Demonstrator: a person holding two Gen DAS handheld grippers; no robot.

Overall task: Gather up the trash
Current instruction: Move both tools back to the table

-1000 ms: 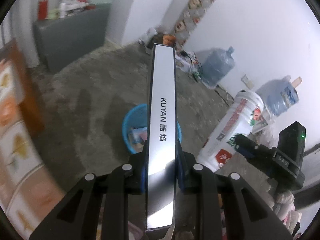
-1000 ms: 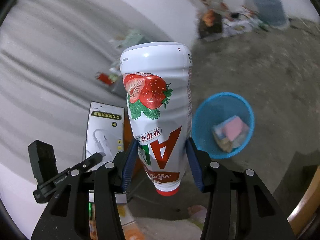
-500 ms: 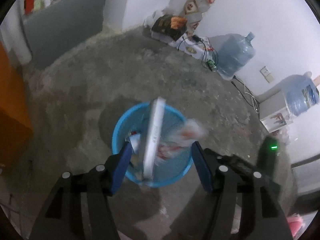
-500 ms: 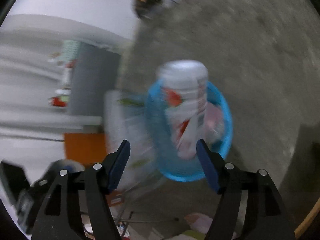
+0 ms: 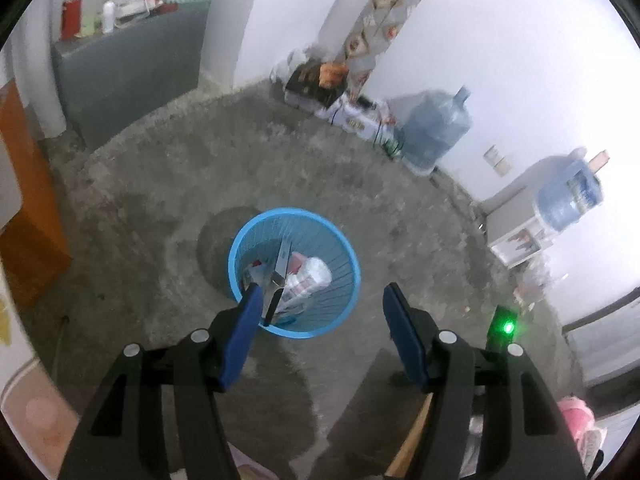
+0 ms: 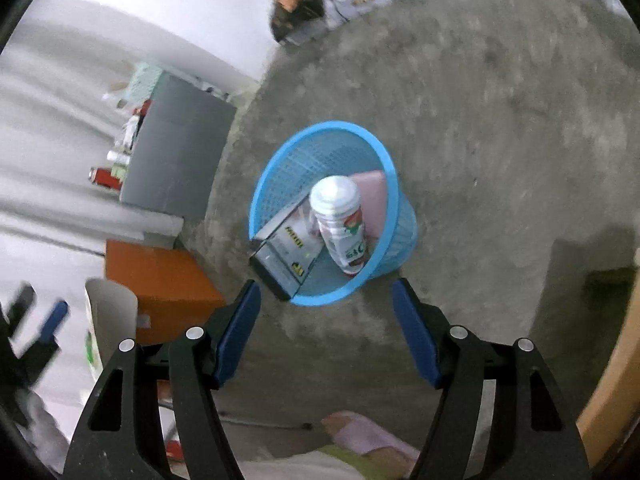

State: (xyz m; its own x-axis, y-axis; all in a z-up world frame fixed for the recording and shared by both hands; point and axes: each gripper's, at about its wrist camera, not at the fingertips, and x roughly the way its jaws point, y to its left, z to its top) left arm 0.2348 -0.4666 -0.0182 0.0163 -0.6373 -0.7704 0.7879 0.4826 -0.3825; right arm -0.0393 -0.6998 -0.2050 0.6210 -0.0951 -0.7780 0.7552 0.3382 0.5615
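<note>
While both claws hang over the blue basket (image 6: 394, 184), the left claw (image 5: 320, 306) and right claw (image 6: 326, 298) each stand wide apart and hold nothing. Inside the basket a white bottle (image 6: 340, 216) with a strawberry label leans base-up at about 5 o'clock; its red lettering is too blurred to read. At 8 o'clock a flat silver box (image 6: 286, 254) juts over the rim, its dark print unreadable, and a pink packet (image 6: 374, 200) lies behind the bottle. From the left wrist the box (image 5: 280, 270) shows edge-on. The basket stands on a rough grey concrete floor (image 5: 160, 208). At 1 o'clock a water jug (image 5: 434, 134) stands against the white wall, and at 10 o'clock a grey surface (image 5: 124, 68) carries a red can (image 5: 70, 14)
</note>
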